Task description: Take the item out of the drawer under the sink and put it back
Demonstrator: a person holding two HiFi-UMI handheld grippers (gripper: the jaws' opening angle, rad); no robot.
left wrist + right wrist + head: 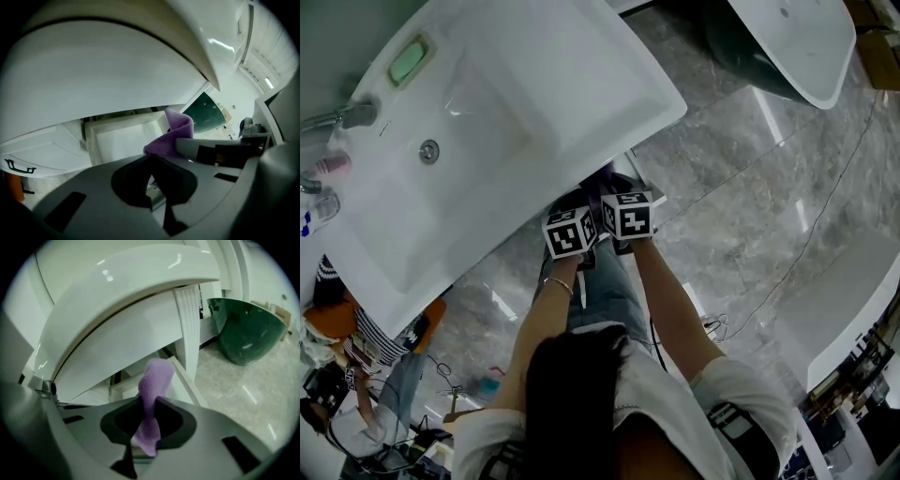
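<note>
1. The white sink (656,94) overhangs the scene. In the head view its front edge hides both claws' tips and nearly all of the drawer.
2. The white drawer (124,138) stands open below the sink, with its back end cut off from sight.
3. The purple cloth (155,376) is soft, fuzzy and folded, and it is held up over the open drawer.
4. The right claw (149,406) is clamped on the cloth's middle. One end of the cloth rises past the pads and the other hangs below them.
5. The left claw (152,161) has its jaws nearly together with nothing between them. The cloth is just beyond it, to the right.
</note>
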